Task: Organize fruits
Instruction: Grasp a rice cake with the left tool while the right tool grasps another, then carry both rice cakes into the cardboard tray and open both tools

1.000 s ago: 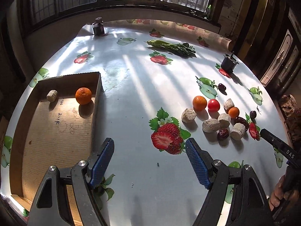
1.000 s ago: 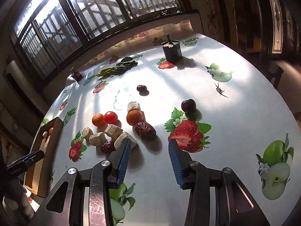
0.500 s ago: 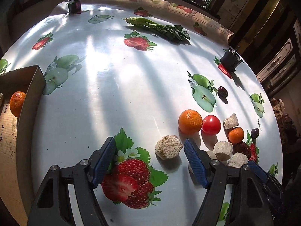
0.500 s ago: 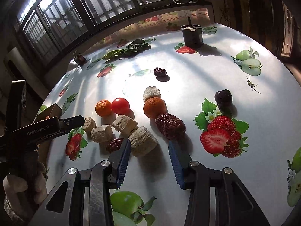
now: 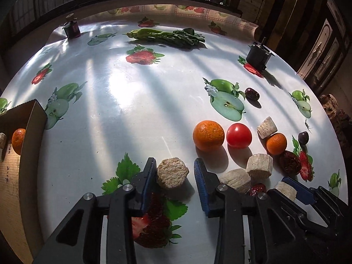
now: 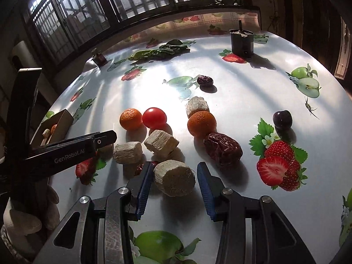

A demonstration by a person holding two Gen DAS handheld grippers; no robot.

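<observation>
Left hand-held gripper (image 5: 175,176): released, jaws spread to either side of a pale fibrous chunk (image 5: 172,172) that sits on the desk (image 5: 132,101); left pad touching or nearly so, right pad apart.
Right hand-held gripper (image 6: 173,181): released as well, straddling another pale chunk (image 6: 175,180), gaps on both sides.
Handling: the chunks look dry, light and stiff, with rough cut faces; I would grip across the flat sides, mid-height, so they do not roll.
Near neighbours: more chunks, a wrinkled date (image 6: 222,149) and a tangerine (image 6: 201,123) just beyond the right jaws; crowding could nudge them.
Farther: larger tangerine (image 5: 208,135) touching a tomato (image 5: 239,135); a dark cherry (image 6: 282,120) apart at right.
Destination: cardboard box (image 5: 33,118) at far left, holding one tangerine (image 5: 18,139).
Hidden: most of the box is cut off; a small dark red fruit under the right gripper's left finger is barely visible.
</observation>
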